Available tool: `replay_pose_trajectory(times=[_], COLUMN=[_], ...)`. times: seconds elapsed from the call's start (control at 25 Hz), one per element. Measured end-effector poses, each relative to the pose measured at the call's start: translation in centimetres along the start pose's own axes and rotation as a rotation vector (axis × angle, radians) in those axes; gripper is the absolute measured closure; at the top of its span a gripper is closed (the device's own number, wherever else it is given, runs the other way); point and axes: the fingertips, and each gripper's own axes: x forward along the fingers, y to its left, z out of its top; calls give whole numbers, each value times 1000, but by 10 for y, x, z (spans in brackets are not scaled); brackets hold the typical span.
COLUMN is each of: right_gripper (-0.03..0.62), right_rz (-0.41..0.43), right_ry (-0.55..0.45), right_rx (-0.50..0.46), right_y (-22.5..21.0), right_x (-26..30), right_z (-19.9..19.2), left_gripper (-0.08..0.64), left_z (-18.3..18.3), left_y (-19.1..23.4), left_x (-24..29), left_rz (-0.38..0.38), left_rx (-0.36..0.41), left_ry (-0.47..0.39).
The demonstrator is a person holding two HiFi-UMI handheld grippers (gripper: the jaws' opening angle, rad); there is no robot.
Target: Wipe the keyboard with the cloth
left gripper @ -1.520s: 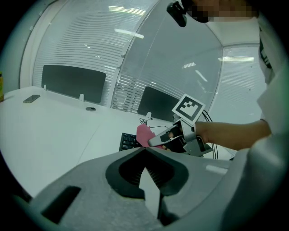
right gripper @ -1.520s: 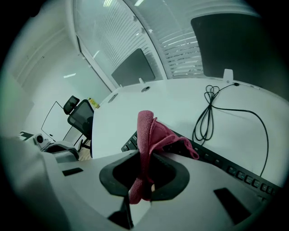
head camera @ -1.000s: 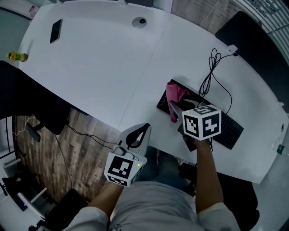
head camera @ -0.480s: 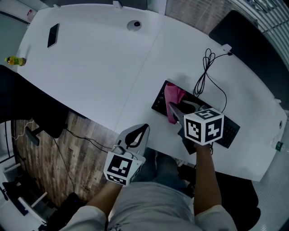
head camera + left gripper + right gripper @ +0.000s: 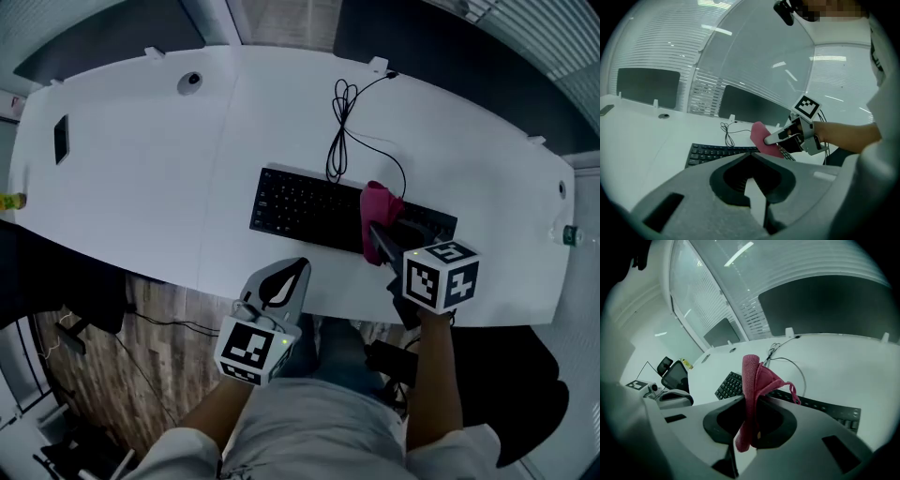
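Note:
A black keyboard lies on the white desk, its cable looping toward the far edge. My right gripper is shut on a pink cloth, which sits over the right part of the keys. In the right gripper view the cloth stands pinched between the jaws of the gripper, above the keyboard. My left gripper hangs at the desk's near edge, shut and holding nothing. The left gripper view shows its jaws closed at the gripper, with the cloth and keyboard beyond.
A dark phone lies at the desk's far left and a round grey disc near the back edge. A yellow item shows at the left border. Wooden floor and cables are below the desk edge.
The right gripper has carried the pink cloth from the keyboard's left end to its right part. The head view has swung round. The left gripper has stayed in place.

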Motion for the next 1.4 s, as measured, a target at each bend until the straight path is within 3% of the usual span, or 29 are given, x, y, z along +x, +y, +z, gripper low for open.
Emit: replay_pose_trajectory(times=[0.36, 0.68, 0.96, 1.4], right_gripper=[535, 535, 535, 535], right_rz=[-180, -323, -311, -267], right_ry=[-51, -2, 47, 71], right_rx=[150, 205, 239, 209], right_y=[-99, -155, -161, -140], right_x=[-90, -129, -118, -93], right_z=[-53, -103, -125, -117], left_gripper=[549, 549, 549, 549], left_z=[5, 1, -4, -7], left_y=[-67, -96, -98, -82], left_x=[41, 59, 60, 50], left_rz=[-130, -181, -177, -146], left_rx=[57, 77, 73, 54], left_ry=[31, 58, 68, 63])
